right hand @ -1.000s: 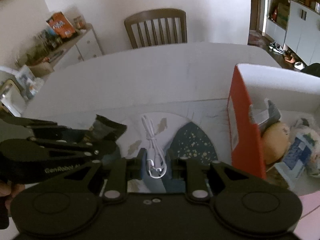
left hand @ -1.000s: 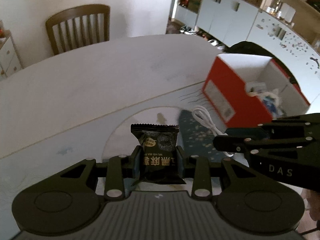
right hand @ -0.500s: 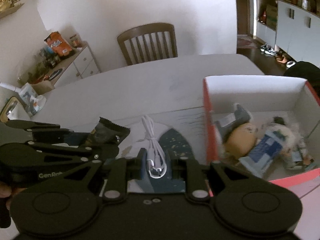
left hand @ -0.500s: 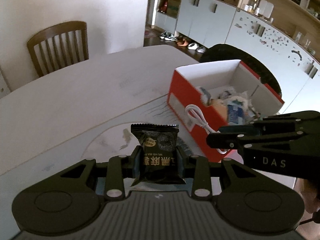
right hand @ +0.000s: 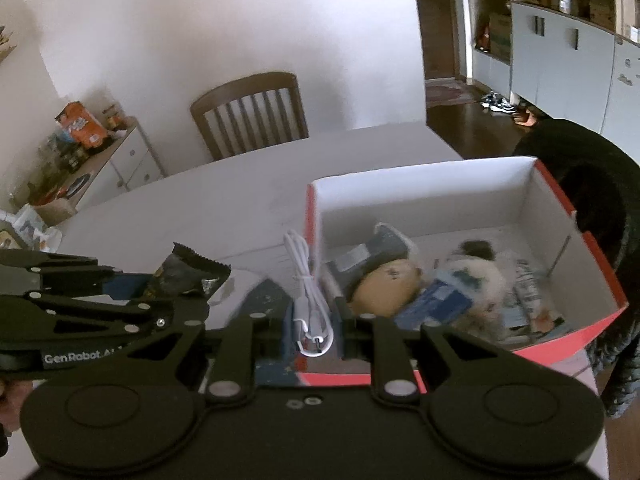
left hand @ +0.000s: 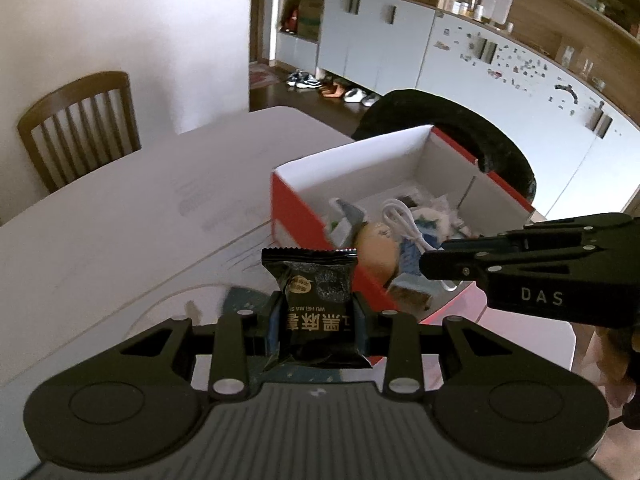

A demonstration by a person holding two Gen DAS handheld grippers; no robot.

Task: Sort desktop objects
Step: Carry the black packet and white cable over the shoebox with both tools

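Observation:
My left gripper (left hand: 316,320) is shut on a black snack packet (left hand: 314,300) and holds it above the table, just left of a red box (left hand: 304,216) with white inner walls. My right gripper (right hand: 314,320) is shut on a coiled white USB cable (right hand: 306,284) and holds it over the box's near left corner (right hand: 316,216). The box holds several items, among them a tan round object (right hand: 386,286) and a blue-and-white pack (right hand: 436,304). The right gripper (left hand: 432,264) shows in the left wrist view over the box, with the cable (left hand: 400,220). The left gripper (right hand: 188,292) and the packet (right hand: 188,276) show in the right wrist view.
The white table (left hand: 120,216) carries a dark blue patterned mat (right hand: 264,300) under the grippers. A wooden chair (right hand: 250,114) stands at the far side. A black round object (left hand: 452,128) sits behind the box. A cluttered side cabinet (right hand: 92,152) is at the left.
Both grippers have moved right toward the red box, each keeping its load. The cable now hangs over the box's near corner, and the box interior has come into fuller view.

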